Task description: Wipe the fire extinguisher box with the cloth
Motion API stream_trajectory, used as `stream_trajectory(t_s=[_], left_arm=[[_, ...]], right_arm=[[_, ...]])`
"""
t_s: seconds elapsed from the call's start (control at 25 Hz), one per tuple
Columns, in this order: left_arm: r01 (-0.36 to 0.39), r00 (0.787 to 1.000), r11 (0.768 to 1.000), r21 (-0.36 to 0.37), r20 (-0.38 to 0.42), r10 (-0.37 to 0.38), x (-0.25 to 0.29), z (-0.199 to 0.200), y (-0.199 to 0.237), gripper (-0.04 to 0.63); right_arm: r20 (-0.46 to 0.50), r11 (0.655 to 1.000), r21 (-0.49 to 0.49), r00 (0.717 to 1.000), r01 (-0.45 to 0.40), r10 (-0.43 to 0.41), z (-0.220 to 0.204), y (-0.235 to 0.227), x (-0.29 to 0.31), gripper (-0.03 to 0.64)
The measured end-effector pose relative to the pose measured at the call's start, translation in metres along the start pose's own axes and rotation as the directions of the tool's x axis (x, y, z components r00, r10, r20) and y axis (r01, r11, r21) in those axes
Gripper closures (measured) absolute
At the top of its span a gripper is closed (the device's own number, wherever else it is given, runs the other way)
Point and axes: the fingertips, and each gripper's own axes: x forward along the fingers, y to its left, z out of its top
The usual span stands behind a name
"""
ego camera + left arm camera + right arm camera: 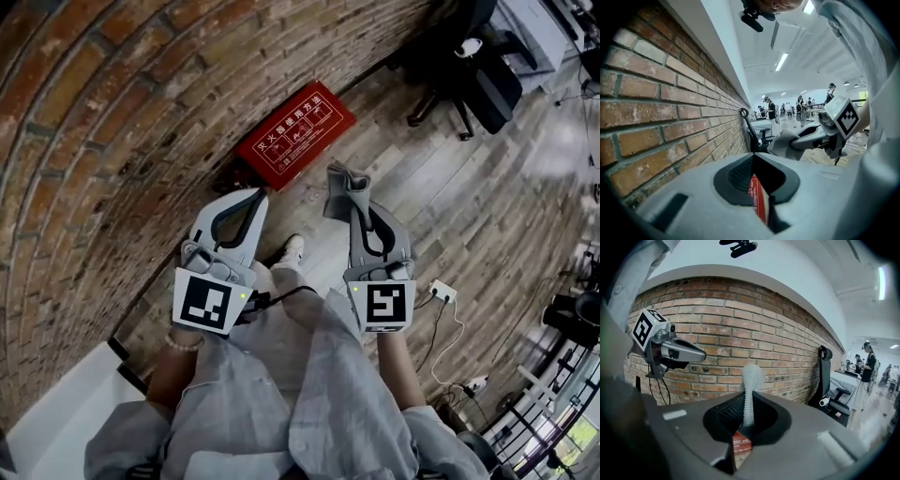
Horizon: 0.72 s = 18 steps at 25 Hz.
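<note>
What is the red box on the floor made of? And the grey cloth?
The red box looks like painted metal: flat, smooth faces with crisp white print, though hard plastic is possible. The cloth looks like soft knitted or microfibre fabric: a bumpy weave shows, and it bunches into folds.

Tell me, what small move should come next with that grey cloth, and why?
Probably lower the right gripper toward the red fire extinguisher box. Its jaws pinch the cloth, but the cloth is up in the air, not touching the box, which lies on the floor by the brick wall.
</note>
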Motion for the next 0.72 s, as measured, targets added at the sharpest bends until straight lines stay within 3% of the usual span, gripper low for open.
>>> stream_trajectory(t_s=[0.24, 0.72], left_arm=[[-0.005, 1.0, 0.999, 0.042, -0.022, 0.006, 0.02, -0.007, 0.013, 0.598], [0.006, 0.999, 0.999, -0.046, -0.049, -0.008, 0.064, -0.063, 0.044, 0.598]], right_arm=[[-0.03, 0.999, 0.016, 0.999, -0.039, 0.04, -0.016, -0.008, 0.038, 0.592], [-0.072, 0.999, -0.01, 0.997, -0.033, 0.032, -0.048, -0.018, 0.113, 0.592]])
